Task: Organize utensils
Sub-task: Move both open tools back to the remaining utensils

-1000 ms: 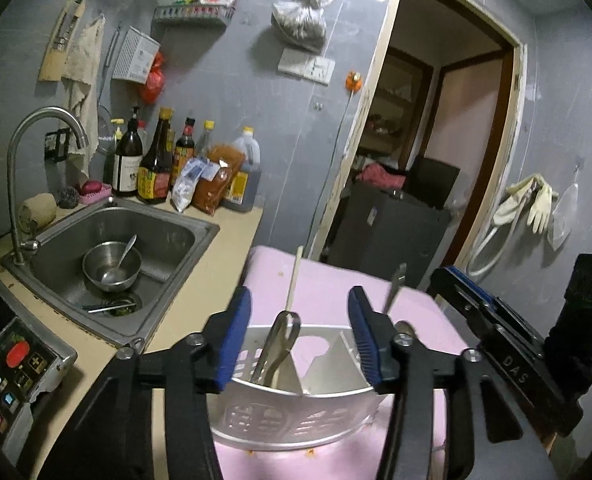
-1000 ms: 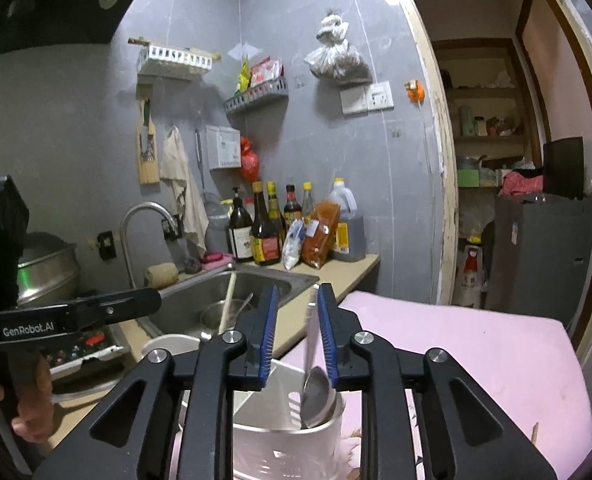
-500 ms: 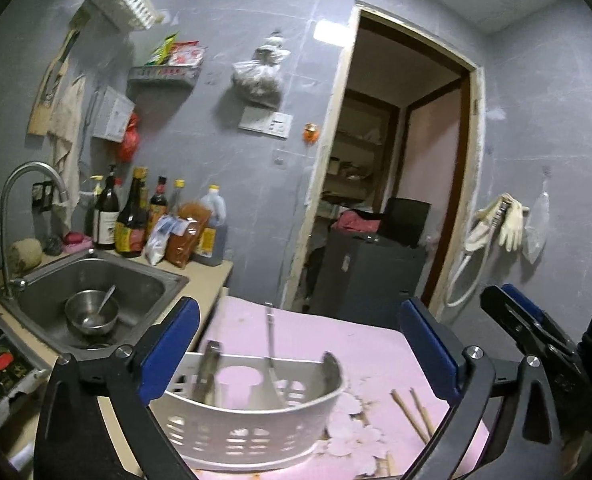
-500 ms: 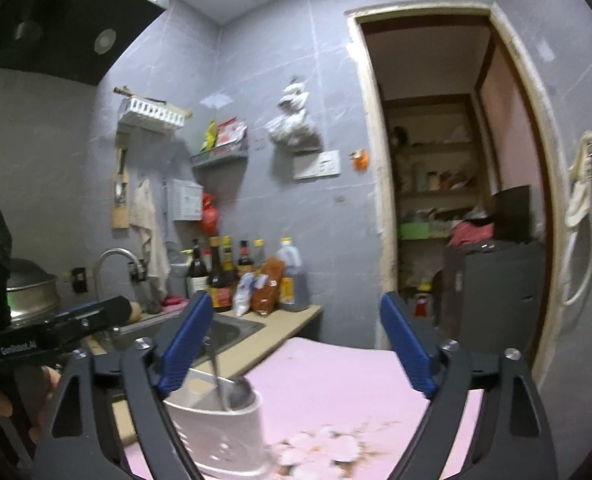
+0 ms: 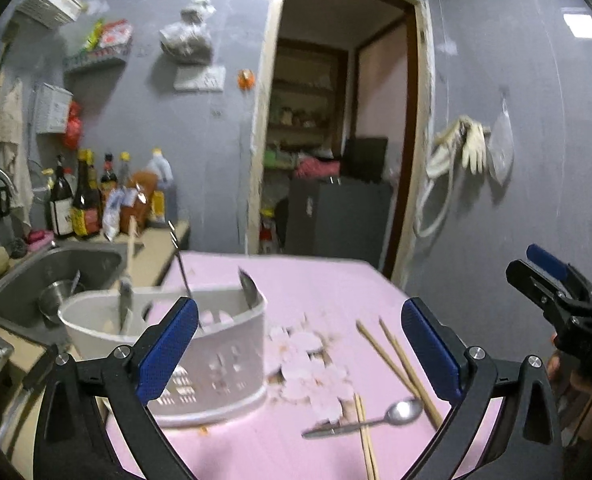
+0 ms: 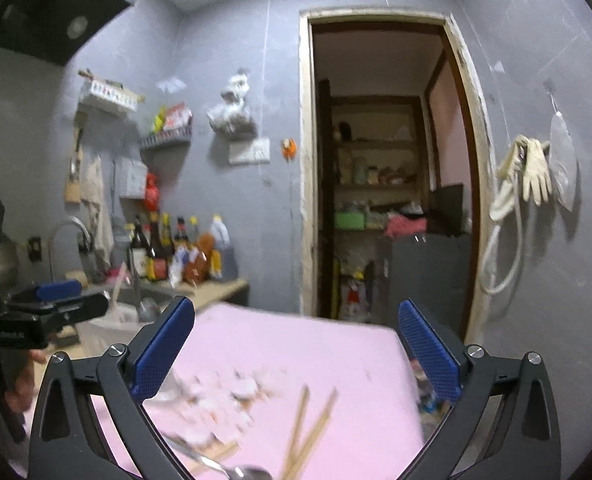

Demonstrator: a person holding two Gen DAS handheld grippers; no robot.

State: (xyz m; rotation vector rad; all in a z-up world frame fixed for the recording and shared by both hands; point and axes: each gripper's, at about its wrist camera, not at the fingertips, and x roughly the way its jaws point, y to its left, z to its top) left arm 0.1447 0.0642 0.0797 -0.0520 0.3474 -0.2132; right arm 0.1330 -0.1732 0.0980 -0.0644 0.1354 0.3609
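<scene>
A white perforated utensil caddy (image 5: 212,356) stands on the pink mat (image 5: 315,280) at the left, holding several upright utensils. Wooden chopsticks (image 5: 395,360) and a metal spoon (image 5: 375,420) lie loose on the mat to its right; they also show blurred in the right wrist view, chopsticks (image 6: 311,432) and spoon (image 6: 232,472). My left gripper (image 5: 299,352) is open and empty, above the mat between caddy and chopsticks. My right gripper (image 6: 296,360) is open and empty, above the chopsticks; it also shows at the left wrist view's right edge (image 5: 551,284).
A steel sink (image 5: 56,276) with a bowl and a row of sauce bottles (image 5: 84,204) sit left of the mat. A doorway (image 5: 335,160) opens behind the table. Gloves and a hose (image 5: 463,152) hang on the right wall.
Both grippers have opened wide and pulled back and to the right from the caddy; the utensils they held stand in it. The loose chopsticks and spoon have come into view.
</scene>
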